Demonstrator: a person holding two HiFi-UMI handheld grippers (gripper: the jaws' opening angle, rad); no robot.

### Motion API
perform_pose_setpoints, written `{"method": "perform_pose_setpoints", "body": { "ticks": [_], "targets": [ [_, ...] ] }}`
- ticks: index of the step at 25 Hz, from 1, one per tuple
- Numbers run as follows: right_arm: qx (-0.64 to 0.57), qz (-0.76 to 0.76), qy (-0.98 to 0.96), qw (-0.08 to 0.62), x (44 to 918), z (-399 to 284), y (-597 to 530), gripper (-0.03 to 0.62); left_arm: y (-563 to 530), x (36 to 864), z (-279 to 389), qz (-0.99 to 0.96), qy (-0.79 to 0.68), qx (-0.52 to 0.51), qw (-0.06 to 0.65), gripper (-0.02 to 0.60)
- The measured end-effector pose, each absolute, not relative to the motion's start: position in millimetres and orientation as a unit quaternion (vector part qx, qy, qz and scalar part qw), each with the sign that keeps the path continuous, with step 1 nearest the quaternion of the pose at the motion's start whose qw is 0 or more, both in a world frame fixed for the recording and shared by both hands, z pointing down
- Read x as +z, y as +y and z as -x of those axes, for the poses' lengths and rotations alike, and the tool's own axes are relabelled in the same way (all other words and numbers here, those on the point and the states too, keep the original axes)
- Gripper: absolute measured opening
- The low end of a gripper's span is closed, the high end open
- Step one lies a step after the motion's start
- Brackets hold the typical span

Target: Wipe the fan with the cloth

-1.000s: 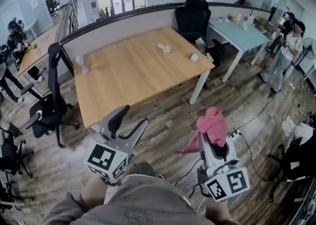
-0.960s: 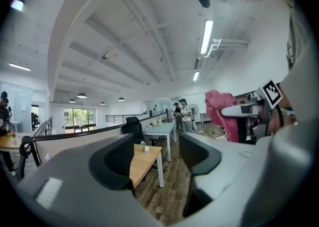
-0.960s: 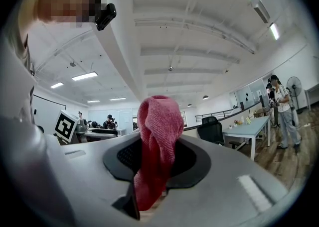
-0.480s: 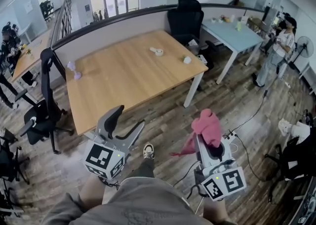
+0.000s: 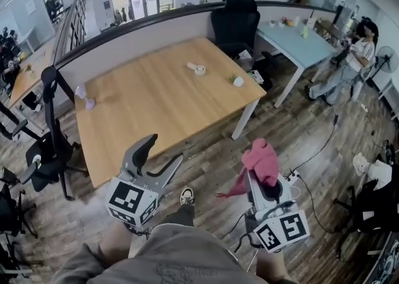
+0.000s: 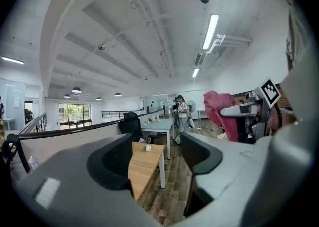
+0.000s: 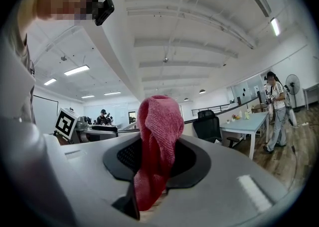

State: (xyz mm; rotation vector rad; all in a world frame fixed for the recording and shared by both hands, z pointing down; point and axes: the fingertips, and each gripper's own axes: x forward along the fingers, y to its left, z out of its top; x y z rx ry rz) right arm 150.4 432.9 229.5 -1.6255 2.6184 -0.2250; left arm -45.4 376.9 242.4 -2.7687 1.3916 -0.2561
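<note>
Plainly, we held two grippers low in the head view. The left gripper [image 5: 166, 149], at about seven o'clock in that view, was released. Its two jaws had just been opening and stood well apart, and in its own view only a corner of the wooden table [image 5: 156, 111] and the plank floor [image 5: 212, 152] showed through the gap. The right gripper [image 5: 264, 183], at about five o'clock, was clenched on the one pink cloth [image 7: 158, 136]. The cloth was pinched between both jaws, bunched upright above them with a tail trailing out below, and it touched nothing else. From the grippers, the wooden table lay toward twelve o'clock, apart from both. We counted three small things on its top: a pale purple thing [image 5: 82, 97] near the table's nine o'clock edge, a white round thing [image 5: 197, 68] toward one o'clock, and a small white block [image 5: 237, 81] near the three o'clock corner. They were too small for us to tell whether any was a fan. A second, pale blue table [image 5: 299, 43] stood at two o'clock, with one person [image 5: 352, 58] beyond it and one standing fan [image 5: 388, 58] just beside that person. Two black chairs stood close to the wooden table: the far chair [image 5: 235, 21] at its one o'clock side and the near chair [image 5: 53, 139] at its nine o'clock side. One shoe [image 5: 186, 196] showed on the floor between the grippers.
</note>
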Motion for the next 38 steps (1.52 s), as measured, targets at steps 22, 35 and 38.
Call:
{"method": "perform_pose_setpoints", "body": {
  "ticks": [22,35,38],
  "targets": [
    [-0.089,0.514,0.853,0.000,228,-93,178,0.121,135,242,96,0.890,0.446,-0.097,0.007,0.304],
    [-0.109,0.489,0.865,-0.014,252,-93,102,0.121,74,261,86,0.885,0.452,-0.109,-0.005,0.304],
    [-0.114,0.478,0.871,-0.016,257,-99,77,0.121,54,265,79,0.880,0.461,-0.111,-0.009,0.304]
  ]
}}
